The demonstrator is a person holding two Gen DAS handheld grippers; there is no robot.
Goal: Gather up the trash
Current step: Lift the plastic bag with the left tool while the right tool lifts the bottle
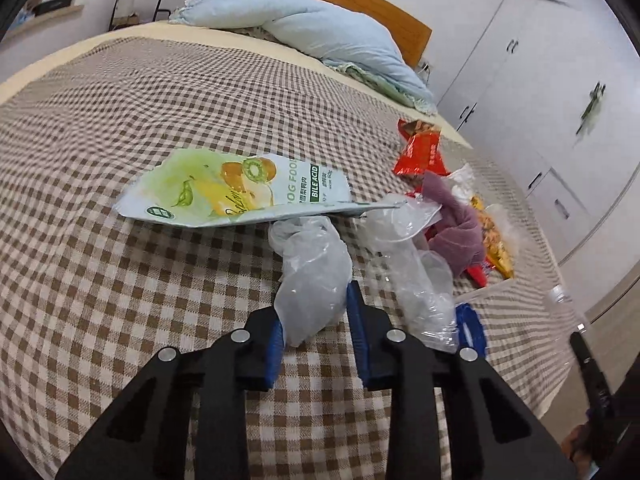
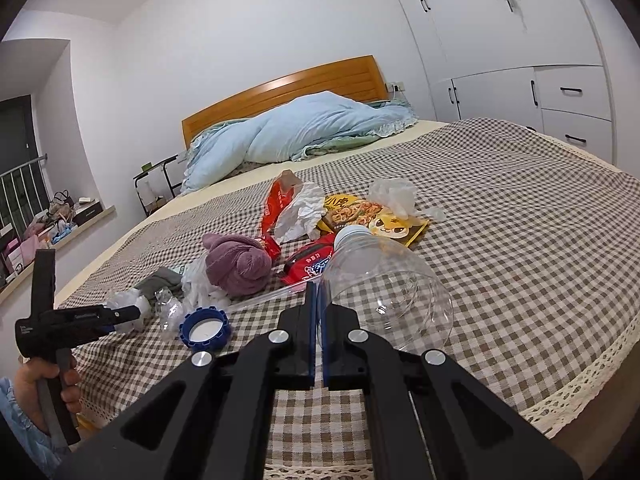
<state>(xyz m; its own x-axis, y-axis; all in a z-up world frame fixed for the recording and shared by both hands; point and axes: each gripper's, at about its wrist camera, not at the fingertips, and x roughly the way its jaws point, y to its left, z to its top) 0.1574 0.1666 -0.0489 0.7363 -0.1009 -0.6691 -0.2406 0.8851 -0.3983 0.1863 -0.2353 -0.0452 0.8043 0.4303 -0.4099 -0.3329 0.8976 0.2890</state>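
Left claw pinching crumpled plastic bag; right claw pressed together on clear bottle. Best lifted slowly, clear of pouch at twelve o'clock.

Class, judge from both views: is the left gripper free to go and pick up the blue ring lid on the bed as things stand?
Probably not yet. The left gripper has a crumpled clear plastic bag between its fingers, and more clear plastic lies between it and the blue ring lid.
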